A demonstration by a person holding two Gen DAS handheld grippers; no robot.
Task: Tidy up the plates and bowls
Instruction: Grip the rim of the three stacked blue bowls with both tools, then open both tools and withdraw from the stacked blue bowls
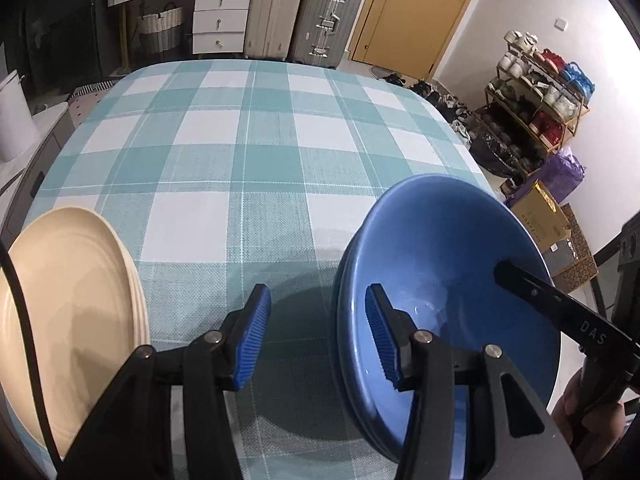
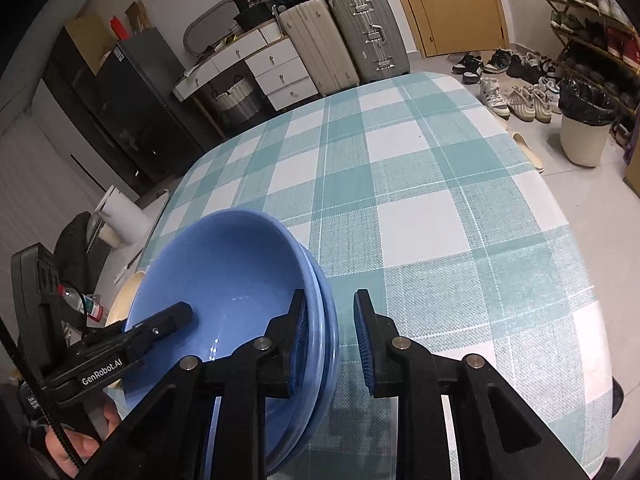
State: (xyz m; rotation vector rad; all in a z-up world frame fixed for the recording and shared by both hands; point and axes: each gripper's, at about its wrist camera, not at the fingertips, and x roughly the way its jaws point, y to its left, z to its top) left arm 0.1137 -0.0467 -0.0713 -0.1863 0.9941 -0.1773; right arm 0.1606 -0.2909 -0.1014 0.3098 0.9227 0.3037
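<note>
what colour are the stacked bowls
Blue, the stacked bowls show best in the right wrist view.

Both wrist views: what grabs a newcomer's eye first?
The stack of blue bowls near the table's front edge, with both grippers straddling its rim from opposite sides: the left gripper and the right gripper, jaws open, one finger inside the top bowl and one outside. Next, the cream plates stacked at the left edge of the teal checked tablecloth.

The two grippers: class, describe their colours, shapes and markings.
Both grippers, left and right, have matte black angular linkage arms with silver pivot pins and ribbed blue finger pads. White lettering reads GenRobot.AI on the left, DAS on the right. A black cable trails alongside the left.
</note>
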